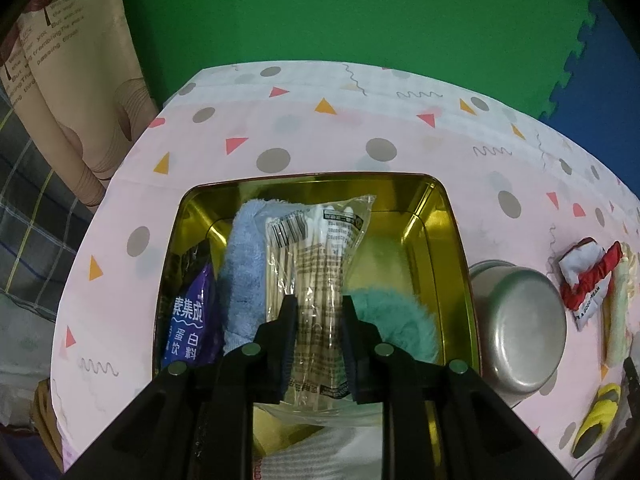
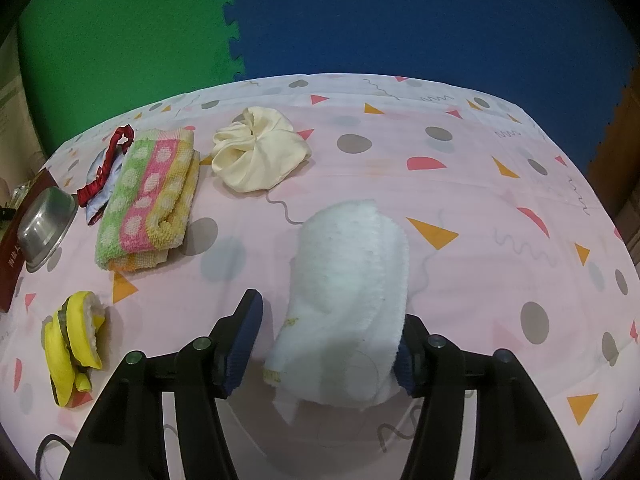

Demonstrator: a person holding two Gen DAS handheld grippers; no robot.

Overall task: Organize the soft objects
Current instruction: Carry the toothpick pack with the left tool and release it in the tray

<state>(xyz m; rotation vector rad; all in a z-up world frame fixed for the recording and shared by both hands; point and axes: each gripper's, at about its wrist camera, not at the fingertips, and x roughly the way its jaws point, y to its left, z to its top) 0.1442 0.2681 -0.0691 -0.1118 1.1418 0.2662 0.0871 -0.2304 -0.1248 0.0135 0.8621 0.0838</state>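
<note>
In the left wrist view, a gold tin box [image 1: 452, 240] holds a blue towel [image 1: 244, 268], a teal fluffy cloth [image 1: 392, 316], a purple packet [image 1: 190, 328] and a clear bag of wooden sticks [image 1: 316, 264]. My left gripper [image 1: 318, 308] is narrowly open astride the bag of sticks. In the right wrist view, my right gripper [image 2: 324, 344] is open around a folded white cloth [image 2: 352, 280] lying on the table. A striped dotted towel [image 2: 150, 196], a cream scrunchie [image 2: 260, 152], a red-trimmed cloth [image 2: 106, 168] and a yellow slipper-like item [image 2: 74, 340] lie to the left.
An upturned steel bowl [image 1: 520, 328] sits right of the tin; it also shows in the right wrist view [image 2: 44, 224]. The pink patterned tablecloth [image 2: 480, 220] covers the table. Green and blue foam wall [image 2: 320, 20] stands behind. A curtain [image 1: 72, 80] hangs at left.
</note>
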